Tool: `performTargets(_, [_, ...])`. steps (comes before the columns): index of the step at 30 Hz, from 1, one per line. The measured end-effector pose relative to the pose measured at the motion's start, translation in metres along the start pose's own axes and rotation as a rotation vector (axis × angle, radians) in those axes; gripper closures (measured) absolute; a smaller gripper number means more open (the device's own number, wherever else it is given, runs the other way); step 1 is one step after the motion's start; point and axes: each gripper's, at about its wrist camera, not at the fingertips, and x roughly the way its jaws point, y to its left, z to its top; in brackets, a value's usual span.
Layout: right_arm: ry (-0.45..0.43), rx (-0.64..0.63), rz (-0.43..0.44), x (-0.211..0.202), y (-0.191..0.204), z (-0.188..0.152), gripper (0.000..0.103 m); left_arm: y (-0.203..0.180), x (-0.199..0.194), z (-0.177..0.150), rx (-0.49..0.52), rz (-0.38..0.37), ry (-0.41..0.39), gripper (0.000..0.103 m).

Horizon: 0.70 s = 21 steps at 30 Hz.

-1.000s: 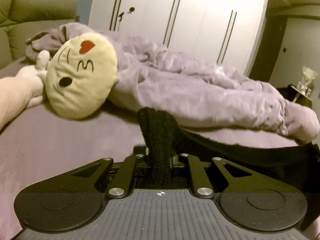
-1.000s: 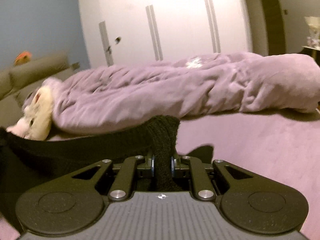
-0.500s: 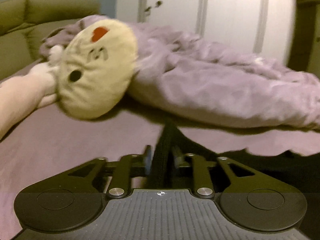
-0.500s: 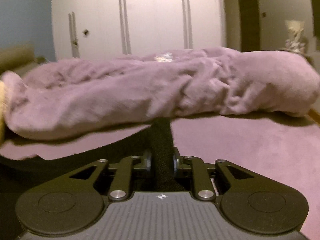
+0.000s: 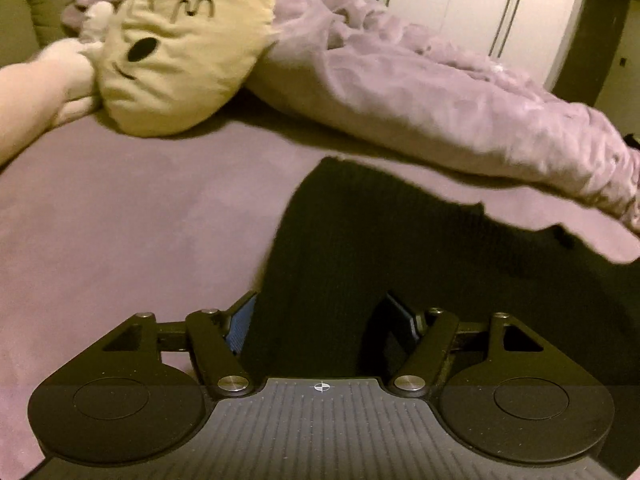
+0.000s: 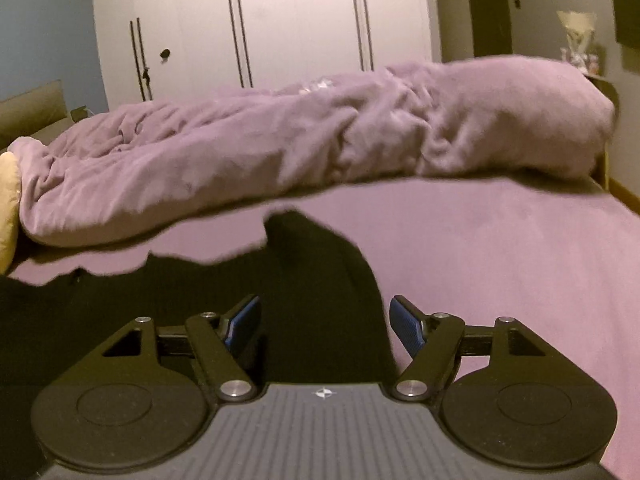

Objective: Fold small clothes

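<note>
A black knitted garment (image 5: 360, 240) lies flat on the purple bed sheet (image 5: 120, 220). In the left wrist view its left end passes between the fingers of my left gripper (image 5: 322, 316), which is open with blue pads spread apart. In the right wrist view the same garment (image 6: 224, 292) lies with its right corner between the fingers of my right gripper (image 6: 324, 320), also open. Neither gripper holds the cloth.
A crumpled purple blanket (image 5: 420, 92) lies across the back of the bed, also in the right wrist view (image 6: 320, 140). A cream plush pillow with a face (image 5: 180, 48) sits at the back left. A white wardrobe (image 6: 260, 20) stands behind. The bed's right edge (image 6: 624, 200) is near.
Both grippers were shut on the ends of the black garment and held it up. Both have opened and the garment now lies on the sheet.
</note>
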Motion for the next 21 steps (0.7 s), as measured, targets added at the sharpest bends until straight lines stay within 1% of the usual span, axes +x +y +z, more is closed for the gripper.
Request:
performTargets(1, [0.013, -0.025, 0.0, 0.009, 0.005, 0.007, 0.022, -0.003, 0.004, 0.004, 0.001, 0.001, 0.0, 0.029])
performTargets(3, [0.027, -0.084, -0.013, 0.024, 0.017, 0.014, 0.023, -0.009, 0.016, 0.011, -0.001, 0.024, -0.002, 0.034])
performTargets(5, [0.07, -0.143, -0.018, 0.04, 0.027, 0.017, 0.024, -0.013, 0.025, 0.014, -0.015, 0.027, 0.01, 0.053])
performTargets(6, [0.091, -0.161, -0.026, 0.046, 0.03, 0.016, 0.029, -0.015, 0.028, 0.014, -0.015, 0.028, 0.014, 0.055])
performTargets(7, [0.109, -0.171, -0.037, 0.05, 0.032, 0.014, 0.043, -0.019, 0.031, 0.015, -0.003, 0.034, 0.008, 0.058])
performTargets(9, [0.115, -0.162, -0.031, 0.051, 0.03, 0.011, 0.065, -0.024, 0.033, 0.012, 0.042, 0.046, -0.009, 0.062])
performTargets(11, [0.097, -0.16, -0.026, 0.048, 0.029, 0.009, 0.069, -0.026, 0.032, 0.01, 0.072, 0.051, -0.017, 0.067])
performTargets(12, [0.091, -0.174, -0.033, 0.046, 0.031, 0.008, 0.073, -0.026, 0.031, 0.009, 0.075, 0.052, -0.024, 0.068])
performTargets(15, [0.052, -0.223, -0.058, 0.039, 0.04, 0.011, 0.076, -0.028, 0.026, 0.014, 0.085, 0.062, -0.049, 0.078])
performTargets(17, [0.013, -0.252, -0.08, 0.034, 0.047, 0.016, 0.077, -0.032, 0.022, 0.018, 0.102, 0.082, -0.072, 0.088])
performTargets(19, [-0.03, -0.279, -0.11, 0.03, 0.053, 0.021, 0.081, -0.033, 0.018, 0.024, 0.094, 0.077, -0.088, 0.09])
performTargets(21, [-0.058, -0.292, -0.129, 0.027, 0.055, 0.026, 0.088, -0.035, 0.016, 0.029, 0.092, 0.068, -0.101, 0.09])
